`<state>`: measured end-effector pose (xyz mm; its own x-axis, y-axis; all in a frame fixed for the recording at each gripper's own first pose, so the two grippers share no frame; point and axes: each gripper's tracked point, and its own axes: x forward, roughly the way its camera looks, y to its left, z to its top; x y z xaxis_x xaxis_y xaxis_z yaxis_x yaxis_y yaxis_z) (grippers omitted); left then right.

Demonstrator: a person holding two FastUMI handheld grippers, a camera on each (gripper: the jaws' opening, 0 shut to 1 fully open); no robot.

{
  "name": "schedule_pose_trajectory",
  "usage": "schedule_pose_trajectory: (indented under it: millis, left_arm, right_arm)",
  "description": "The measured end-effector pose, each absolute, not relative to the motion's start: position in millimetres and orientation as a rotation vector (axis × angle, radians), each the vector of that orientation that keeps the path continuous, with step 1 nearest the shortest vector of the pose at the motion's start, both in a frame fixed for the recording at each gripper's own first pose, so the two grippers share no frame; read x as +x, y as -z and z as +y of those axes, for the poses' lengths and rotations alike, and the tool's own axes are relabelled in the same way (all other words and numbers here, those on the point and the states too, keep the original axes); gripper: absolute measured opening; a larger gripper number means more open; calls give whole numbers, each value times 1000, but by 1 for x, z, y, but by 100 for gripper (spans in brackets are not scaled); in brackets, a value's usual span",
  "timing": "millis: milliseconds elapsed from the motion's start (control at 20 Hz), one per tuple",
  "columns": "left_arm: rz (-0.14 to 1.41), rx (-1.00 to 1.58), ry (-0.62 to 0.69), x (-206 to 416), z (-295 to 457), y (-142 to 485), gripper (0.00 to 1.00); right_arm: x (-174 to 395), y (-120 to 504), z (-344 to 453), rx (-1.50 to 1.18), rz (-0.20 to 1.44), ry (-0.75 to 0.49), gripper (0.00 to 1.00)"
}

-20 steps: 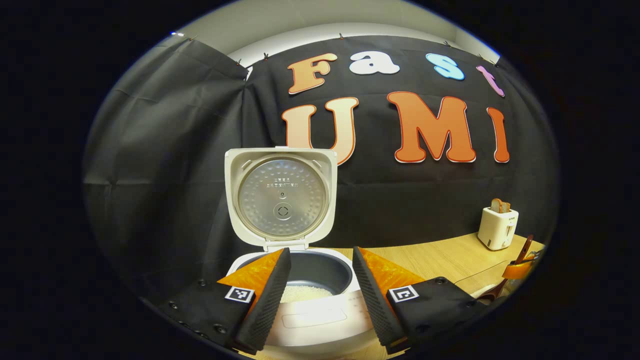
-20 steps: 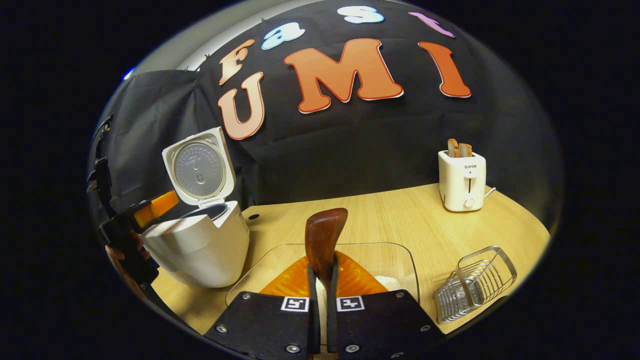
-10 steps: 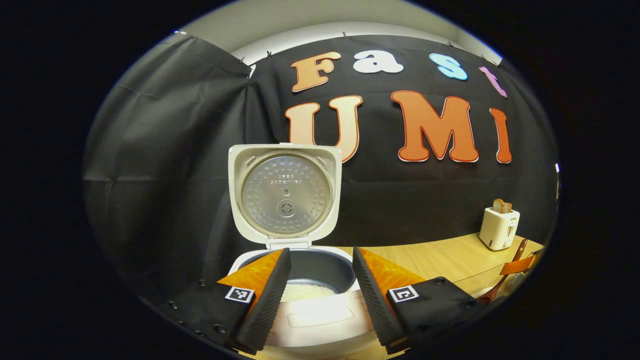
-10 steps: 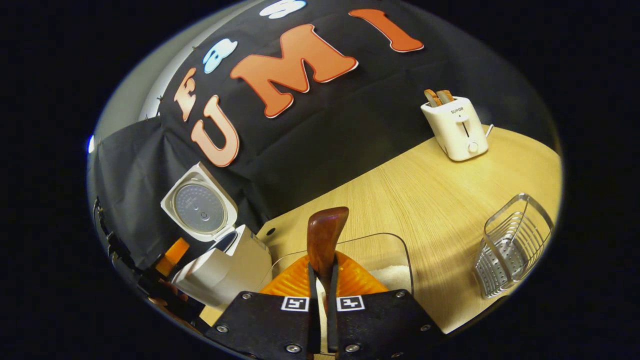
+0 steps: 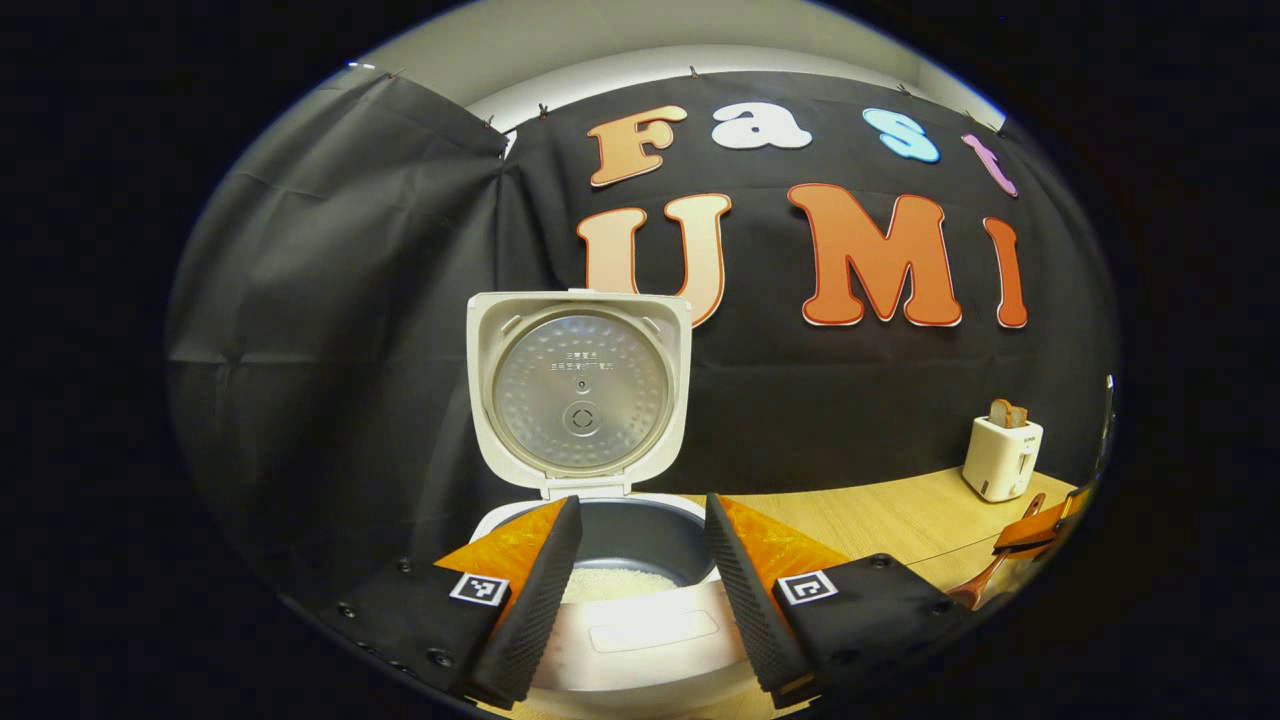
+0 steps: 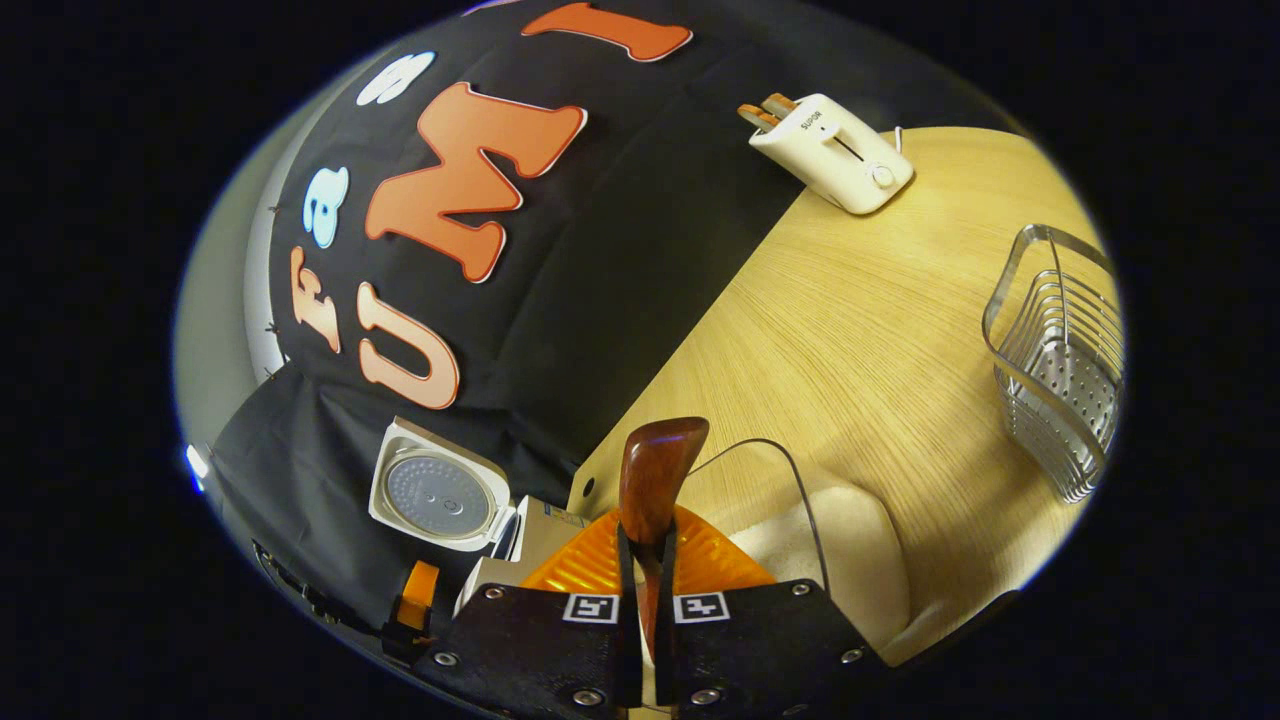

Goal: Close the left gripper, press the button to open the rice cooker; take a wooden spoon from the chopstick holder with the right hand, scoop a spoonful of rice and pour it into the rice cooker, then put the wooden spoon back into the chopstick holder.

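Your left gripper (image 5: 635,590) stands with its fingers apart in front of the rice cooker (image 5: 620,620), whose lid (image 5: 580,390) is upright and whose pot (image 5: 640,545) holds some rice. Your right gripper (image 6: 645,610) is clamped on the wooden spoon (image 6: 655,490), both fingers pressing its handle, and is tilted above the clear container (image 6: 800,530) of rice on the table (image 6: 850,330). The chopstick holder (image 6: 1060,370) stands well apart to the right, and a toaster (image 6: 830,150) sits by the wall.
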<state>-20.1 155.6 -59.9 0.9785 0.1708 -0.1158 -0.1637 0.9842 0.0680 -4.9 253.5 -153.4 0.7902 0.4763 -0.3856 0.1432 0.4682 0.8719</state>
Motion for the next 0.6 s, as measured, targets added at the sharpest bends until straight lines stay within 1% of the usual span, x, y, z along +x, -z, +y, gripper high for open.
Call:
schedule_pose_trajectory:
  millis: [150, 200, 300, 450, 500, 600]
  left_arm:
    - [120, 63, -180, -22, 159, 59, 83]
    - [119, 66, -182, -22, 159, 58, 81]
    - [118, 70, -186, -23, 160, 57, 83]
    - [115, 78, -190, -23, 160, 55, 83]
    - [113, 82, -191, -22, 160, 55, 81]
    - [108, 91, -196, -21, 160, 52, 83]
  right_arm:
    - [1, 151, 246, 1112, 647, -185, 5]
    - [4, 149, 243, 1139, 639, -176, 6]
    - [8, 146, 239, 1187, 637, -161, 6]
    - [14, 135, 233, 1279, 621, -160, 6]
    - [17, 129, 230, 1315, 606, -164, 6]
    - [21, 120, 224, 1371, 585, -165, 5]
